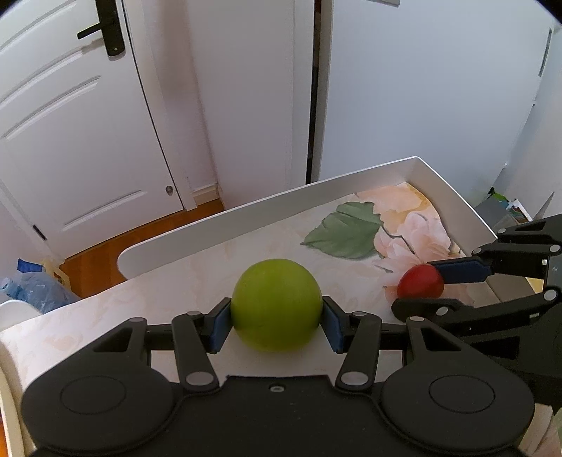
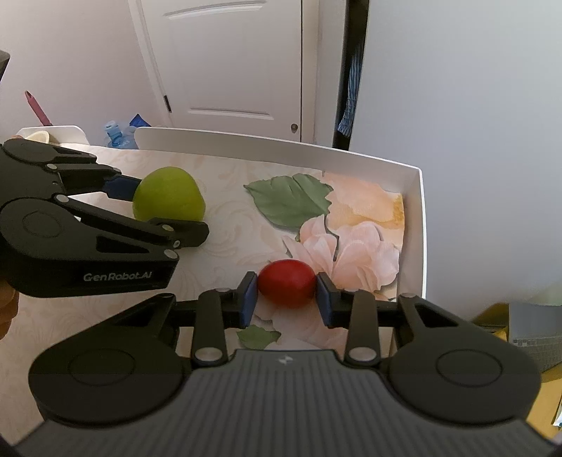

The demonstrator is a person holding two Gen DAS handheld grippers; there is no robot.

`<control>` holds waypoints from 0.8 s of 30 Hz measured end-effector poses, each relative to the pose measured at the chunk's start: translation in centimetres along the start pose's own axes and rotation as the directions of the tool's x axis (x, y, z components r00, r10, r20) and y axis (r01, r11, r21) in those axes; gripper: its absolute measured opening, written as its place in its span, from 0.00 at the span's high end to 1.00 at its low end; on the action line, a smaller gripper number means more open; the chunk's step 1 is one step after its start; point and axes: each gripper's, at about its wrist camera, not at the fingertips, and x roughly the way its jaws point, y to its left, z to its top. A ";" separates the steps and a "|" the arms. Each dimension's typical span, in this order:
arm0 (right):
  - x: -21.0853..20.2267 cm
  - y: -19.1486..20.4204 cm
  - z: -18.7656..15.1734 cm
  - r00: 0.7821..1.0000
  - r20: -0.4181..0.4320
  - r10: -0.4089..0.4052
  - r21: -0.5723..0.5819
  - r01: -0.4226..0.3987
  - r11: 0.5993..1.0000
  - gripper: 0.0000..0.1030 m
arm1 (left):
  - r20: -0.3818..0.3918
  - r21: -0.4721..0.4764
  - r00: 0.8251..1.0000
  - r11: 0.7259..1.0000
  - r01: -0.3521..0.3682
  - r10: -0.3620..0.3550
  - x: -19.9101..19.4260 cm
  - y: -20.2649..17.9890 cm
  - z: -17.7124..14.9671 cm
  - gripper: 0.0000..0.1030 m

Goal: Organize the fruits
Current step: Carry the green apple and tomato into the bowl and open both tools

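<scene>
Left gripper [image 1: 276, 318], low in the middle of the left wrist view: closed on the green apple [image 1: 276, 304], both blue pads [image 1: 220, 325] pressed against the sides of it. Same green apple [image 2: 168, 199] seen at the left of the right wrist view, squeezed between the black fingers of the left gripper [image 2: 159, 205]. Sits on the flowery table top [image 1: 175, 281], near the middle of it.

Right gripper [image 2: 286, 294], low in the middle of its own view: fingers pulled in narrow around the small red fruit [image 2: 287, 283]. Left pad [image 2: 250, 293] right at the skin, right pad [image 2: 325, 298] close beside it; cannot tell for sure if both touch. Red fruit [image 1: 420, 281] at the right of the left wrist view, between the two fingers of the right gripper [image 1: 426, 284], on the pink flower print [image 2: 351, 246]. Well apart from the green apple.

White writing on the side of the left gripper, at the left of the right wrist view: "GenRobot.AI" [image 2: 117, 276].

White raised edge [image 1: 316, 190] along the far side and the right side of the table. White door [image 1: 70, 123] with a black handle [image 1: 105, 28] in the upper left of the left wrist view. Blue plastic bottles [image 2: 119, 135] behind the table, upper left of the right wrist view.
</scene>
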 end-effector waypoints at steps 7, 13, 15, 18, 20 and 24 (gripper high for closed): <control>-1.7 0.7 0.4 0.999 0.036 0.000 -0.009 0.001 1.000 0.51 | 0.042 -0.007 0.999 0.999 -0.032 0.032 -2.3 0.4 -0.5 0.45; -3.7 2.0 1.1 0.997 0.075 0.008 -0.014 -0.007 1.000 0.51 | 0.089 -0.028 0.994 0.998 -0.063 0.066 -5.5 1.5 -0.7 0.45; -4.5 2.7 1.5 0.996 0.086 0.011 -0.022 -0.009 1.000 0.51 | 0.104 -0.042 0.992 0.997 -0.066 0.071 -6.7 1.9 -0.8 0.45; -5.7 3.9 2.1 0.994 0.105 0.019 -0.036 -0.015 0.999 0.51 | 0.125 -0.072 0.989 0.995 -0.073 0.082 -8.6 2.7 -0.9 0.45; -6.5 4.7 2.6 0.993 0.114 0.029 -0.043 -0.025 0.999 0.51 | 0.135 -0.095 0.987 0.993 -0.075 0.088 -9.8 3.2 -1.1 0.45; -7.9 6.4 3.5 0.989 0.139 0.048 -0.059 -0.040 0.997 0.51 | 0.157 -0.133 0.981 0.987 -0.094 0.115 -12.0 4.4 -1.6 0.45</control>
